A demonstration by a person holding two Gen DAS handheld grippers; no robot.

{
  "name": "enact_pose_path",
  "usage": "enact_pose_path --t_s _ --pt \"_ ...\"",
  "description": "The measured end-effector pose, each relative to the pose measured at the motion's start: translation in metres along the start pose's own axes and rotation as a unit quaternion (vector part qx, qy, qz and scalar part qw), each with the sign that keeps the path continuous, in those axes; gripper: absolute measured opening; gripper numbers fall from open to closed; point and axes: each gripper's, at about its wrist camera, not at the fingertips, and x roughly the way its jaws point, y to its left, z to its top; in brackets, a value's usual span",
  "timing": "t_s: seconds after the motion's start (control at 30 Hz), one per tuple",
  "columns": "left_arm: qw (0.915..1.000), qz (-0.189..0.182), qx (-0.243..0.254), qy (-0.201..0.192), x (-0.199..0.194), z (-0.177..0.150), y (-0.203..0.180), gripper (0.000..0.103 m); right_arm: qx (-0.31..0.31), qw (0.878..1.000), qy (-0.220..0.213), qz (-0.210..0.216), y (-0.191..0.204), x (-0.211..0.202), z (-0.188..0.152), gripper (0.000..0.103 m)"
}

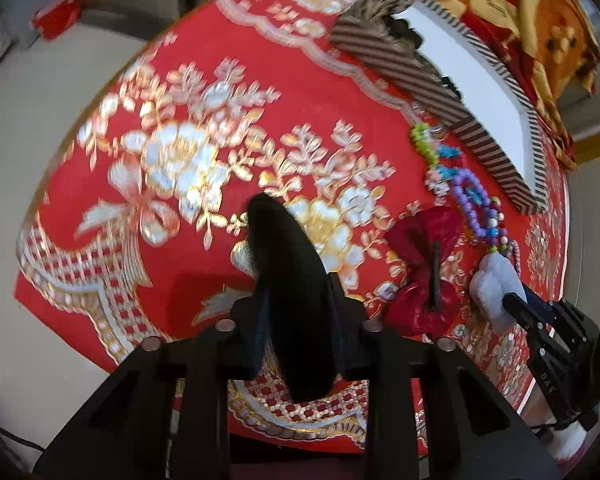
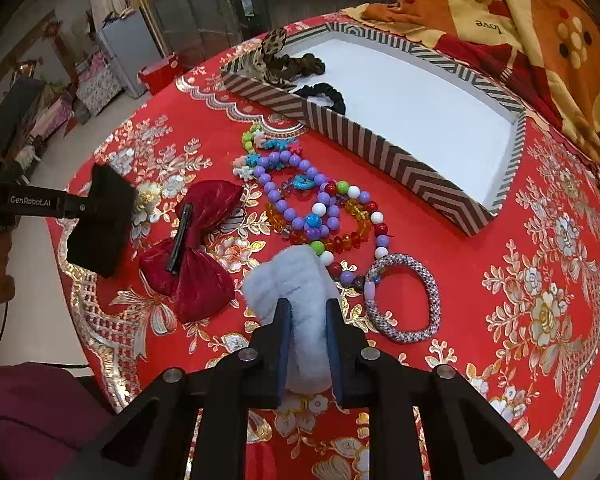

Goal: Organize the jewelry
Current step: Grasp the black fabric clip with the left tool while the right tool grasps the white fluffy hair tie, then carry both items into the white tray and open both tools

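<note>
My left gripper (image 1: pixel 298 312) is shut on a black velvet bow (image 1: pixel 290 280) held above the red tablecloth; it also shows in the right wrist view (image 2: pixel 100 220). My right gripper (image 2: pixel 308 344) is shut on a fluffy white scrunchie (image 2: pixel 296 292), which shows in the left wrist view too (image 1: pixel 494 288). A red velvet bow clip (image 2: pixel 196 248) lies between them. Beaded bracelets (image 2: pixel 312 208) and a woven bangle (image 2: pixel 404 300) lie in front of a striped box (image 2: pixel 380 144) with a white floor. A leopard scrunchie (image 2: pixel 270 56) and a black scrunchie (image 2: pixel 326 94) sit in its far corner.
The round table has a red cloth with gold flowers (image 2: pixel 540 280). An orange and yellow cloth (image 2: pixel 520 20) lies behind the box. The table edge runs along the left, with floor and furniture (image 2: pixel 100 60) beyond.
</note>
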Motion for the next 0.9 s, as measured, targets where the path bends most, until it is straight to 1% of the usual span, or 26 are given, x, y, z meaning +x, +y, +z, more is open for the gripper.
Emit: enact_pose_path --t_s 0.1,0.23,0.4,0.53,0.73,0.9 --pt "0.9996 -0.003 0.019 -0.018 -0.011 0.006 -0.003 0.018 0.008 1.0 -0.001 0.003 -0.002 -0.002 -0.001 0.014" --pt "0.9993 -0.013 0.027 -0.021 -0.018 0.01 -0.008 0.017 0.032 0.999 -0.012 0.017 -0.005 -0.01 -0.003 0.012" --pt "0.9984 -0.026 0.037 -0.034 -0.032 0.015 -0.014 0.017 0.066 0.996 -0.045 0.046 -0.01 -0.034 0.0 0.012" --pt "0.9972 -0.033 0.05 -0.044 -0.041 0.024 -0.027 0.017 0.091 0.992 -0.073 0.057 -0.013 -0.048 0.007 0.012" --pt "0.9937 -0.037 0.084 -0.064 -0.054 0.046 -0.052 0.017 0.125 0.986 -0.099 0.051 -0.023 -0.054 0.024 0.012" --pt "0.9888 -0.038 0.116 -0.085 -0.062 0.071 -0.079 0.017 0.149 0.981 -0.119 0.039 -0.033 -0.06 0.042 0.012"
